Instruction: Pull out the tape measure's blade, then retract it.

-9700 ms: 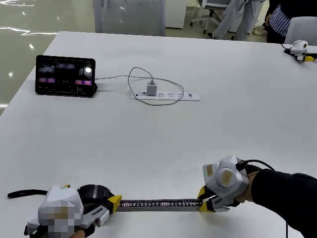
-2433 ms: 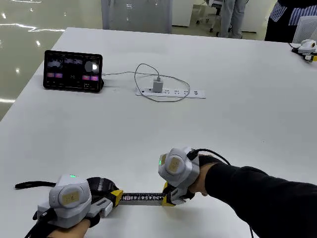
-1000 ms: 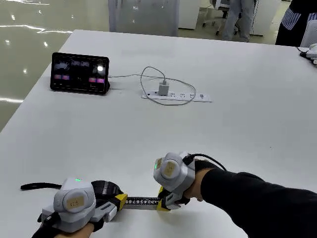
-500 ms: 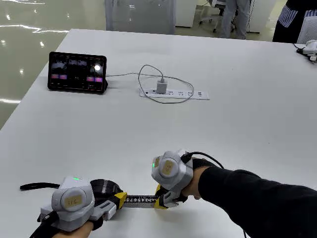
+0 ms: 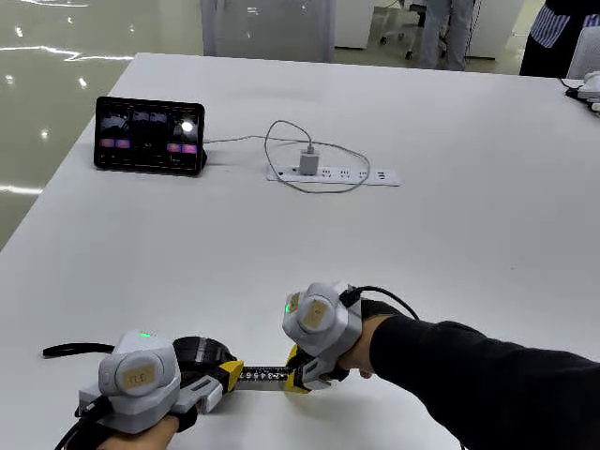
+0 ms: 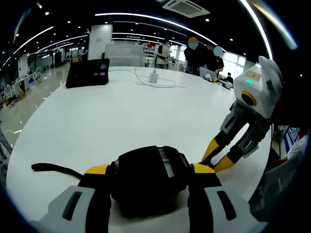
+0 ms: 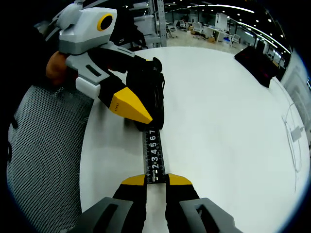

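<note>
Your left gripper (image 6: 150, 171) is clamped around the squat black plastic tape measure case (image 5: 195, 356). The case sits on the smooth white table (image 5: 394, 244), with its thin black strap (image 5: 70, 350) trailing off to the left. A short, flat, dark numbered blade (image 7: 154, 155) runs to your right gripper (image 7: 155, 180), whose yellow tips pinch its end. With so little blade out, I judge this the very start of the pull or the end of the retract. Either way, pin the case and move the right gripper straight along the blade.
</note>
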